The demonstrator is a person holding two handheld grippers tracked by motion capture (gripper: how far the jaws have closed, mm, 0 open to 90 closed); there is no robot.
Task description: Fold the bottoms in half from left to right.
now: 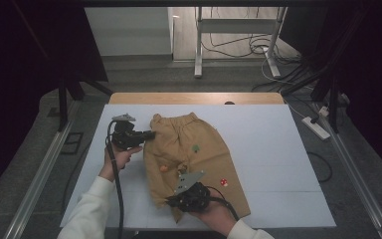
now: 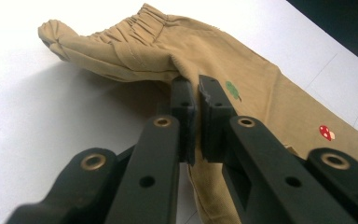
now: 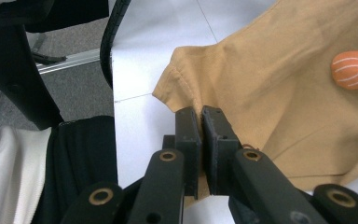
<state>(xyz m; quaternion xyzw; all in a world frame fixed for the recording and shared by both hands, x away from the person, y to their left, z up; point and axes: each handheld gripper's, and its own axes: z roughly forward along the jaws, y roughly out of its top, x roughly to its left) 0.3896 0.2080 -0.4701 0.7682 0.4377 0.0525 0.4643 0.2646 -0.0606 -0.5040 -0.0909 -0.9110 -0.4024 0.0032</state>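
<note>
A pair of small tan trousers (image 1: 191,162) lies on the white surface (image 1: 268,149), a little left of its middle, with the gathered waistband (image 1: 176,119) toward the far edge and the legs running toward the near edge. Small pictures dot the cloth: a green leaf shape (image 1: 196,148), an orange pumpkin (image 1: 163,168) and a red mushroom (image 1: 224,182).

The left claw (image 1: 149,135) meets the trousers at their left side, just below the waistband. In the left gripper view its jaws stand pressed nearly together with a fold of the tan cloth pinched between them, and the waist end of the garment is lifted and bunched off the surface beyond them.

The right claw (image 1: 171,201) sits at the near left corner of the trousers, by the leg hem. In the right gripper view its jaws are likewise closed tight on the edge of the cloth, with the hem corner (image 3: 172,79) just ahead of them and the pumpkin off to the upper right.

Both hands come in from the near edge in white sleeves (image 1: 87,211), and a black cable (image 1: 117,189) trails from the left claw back toward the person.
</note>
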